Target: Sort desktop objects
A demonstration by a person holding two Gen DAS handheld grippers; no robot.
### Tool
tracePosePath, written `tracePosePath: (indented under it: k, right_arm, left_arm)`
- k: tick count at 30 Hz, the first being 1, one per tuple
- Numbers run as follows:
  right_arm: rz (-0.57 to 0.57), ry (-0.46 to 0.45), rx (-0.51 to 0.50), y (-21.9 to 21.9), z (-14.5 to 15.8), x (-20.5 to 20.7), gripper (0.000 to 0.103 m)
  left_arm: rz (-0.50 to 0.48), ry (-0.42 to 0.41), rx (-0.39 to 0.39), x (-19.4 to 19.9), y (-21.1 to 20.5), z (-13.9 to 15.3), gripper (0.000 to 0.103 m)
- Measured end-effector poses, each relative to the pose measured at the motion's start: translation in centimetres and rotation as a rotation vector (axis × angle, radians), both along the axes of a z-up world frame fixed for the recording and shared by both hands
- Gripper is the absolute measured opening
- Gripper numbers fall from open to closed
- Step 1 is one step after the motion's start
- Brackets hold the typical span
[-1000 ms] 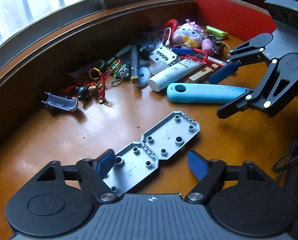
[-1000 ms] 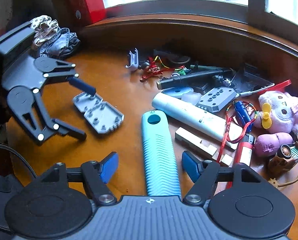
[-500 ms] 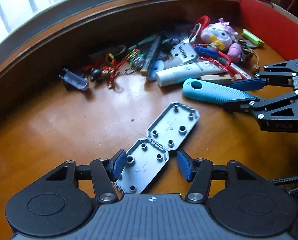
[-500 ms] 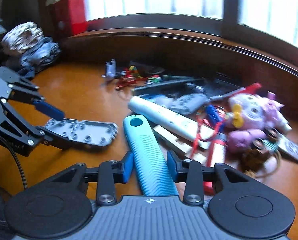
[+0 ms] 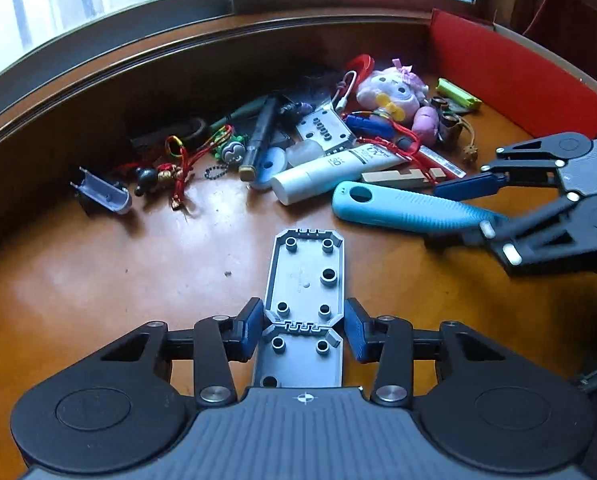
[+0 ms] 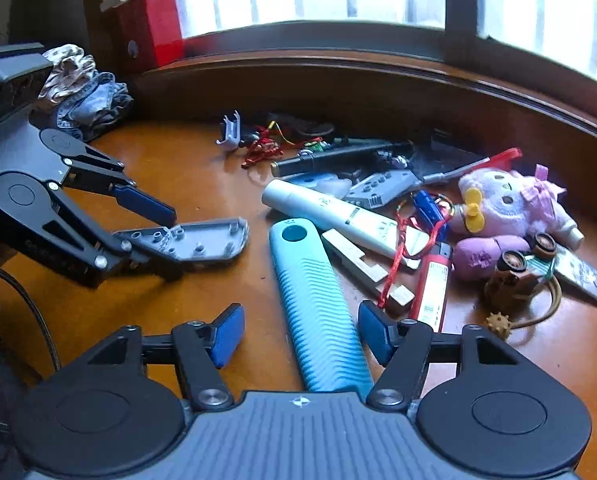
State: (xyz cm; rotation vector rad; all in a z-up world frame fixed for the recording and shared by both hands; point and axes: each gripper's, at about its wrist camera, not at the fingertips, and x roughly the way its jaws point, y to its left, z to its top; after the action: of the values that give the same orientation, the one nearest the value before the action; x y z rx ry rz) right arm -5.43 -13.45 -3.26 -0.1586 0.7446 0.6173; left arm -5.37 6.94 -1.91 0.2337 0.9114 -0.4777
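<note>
Desk by the window, contents listed left to right as seen from the right wrist camera.

Left gripper [image 6: 154,236]: reaching in from the left edge, its jaws closing on a grey plastic plate [image 6: 202,240]. In its own camera the left gripper [image 5: 304,330] is pinching that plate [image 5: 304,280] across its narrow waist, pads touching both edges. The plate's long axis is running straight out along the fingers, so it is lying well set for a lift.

Blue ribbed handle [image 6: 318,304]: lying on the wood just right of the plate, long axis pointing away from the right gripper [image 6: 300,334], near end between the fingers. Those jaws are opening; the pads are standing clear of both sides, gripping nothing. The right hand is the nearer one.

White tube [image 6: 338,216]: lying slantwise just beyond the handle, apart from it.

Pink plush toy [image 6: 510,204]: sitting far right in the clutter.
</note>
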Motion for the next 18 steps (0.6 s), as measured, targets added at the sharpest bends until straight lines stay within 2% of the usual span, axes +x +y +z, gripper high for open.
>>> tracePosePath:
  k: [1, 2, 8, 18]
  right_arm:
    - [-0.01, -0.018, -0.004, 0.0, -0.1, -0.1, 0.041]
    - [-0.02, -0.035, -0.007, -0.1, -0.2, -0.2, 0.038]
    - [-0.037, -0.031, -0.004, 0.1, 0.2, -0.3, 0.031]
    - [-0.052, -0.084, 0.095, -0.5, 3.5, -1.2, 0.03]
  left_arm:
    - [0.009, -0.003, -0.007, -0.2, 0.0, 0.0, 0.044]
    - [0.024, -0.004, -0.021, -0.4, 0.1, 0.0, 0.044]
    - [0.133, -0.039, -0.122, -0.8, 0.8, 1.2, 0.044]
    - [0.248, -0.098, -0.259, -0.7, 2.2, 3.1, 0.044]
